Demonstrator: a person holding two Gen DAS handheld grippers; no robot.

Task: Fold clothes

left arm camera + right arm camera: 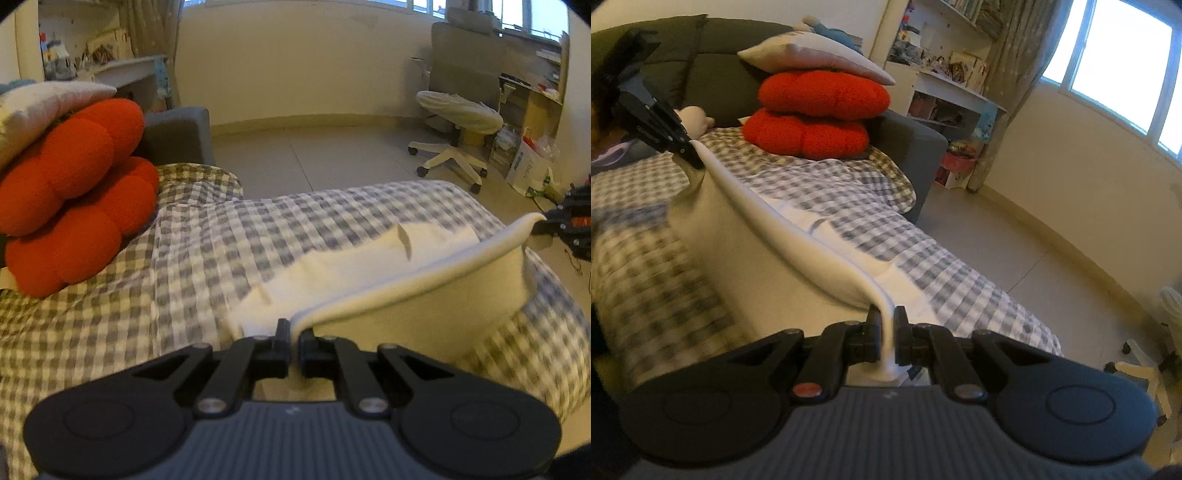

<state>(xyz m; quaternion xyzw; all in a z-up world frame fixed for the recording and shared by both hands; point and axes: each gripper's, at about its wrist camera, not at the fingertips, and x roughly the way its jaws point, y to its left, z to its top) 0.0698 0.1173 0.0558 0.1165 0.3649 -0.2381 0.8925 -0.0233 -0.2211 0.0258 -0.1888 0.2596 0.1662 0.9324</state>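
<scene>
A white garment lies on a grey-and-white checked bedspread. Its near edge is lifted and stretched between both grippers. My left gripper is shut on one corner of that edge. In the same view the far corner runs to the right gripper at the right border. In the right wrist view my right gripper pinches the white garment, and the taut hem leads up to the left gripper at upper left. The cloth under the raised edge is hidden.
Two red cushions with a pale pillow on top sit against a dark sofa arm. A white swivel chair and a desk stand across the tiled floor. Shelves and a window lie beyond.
</scene>
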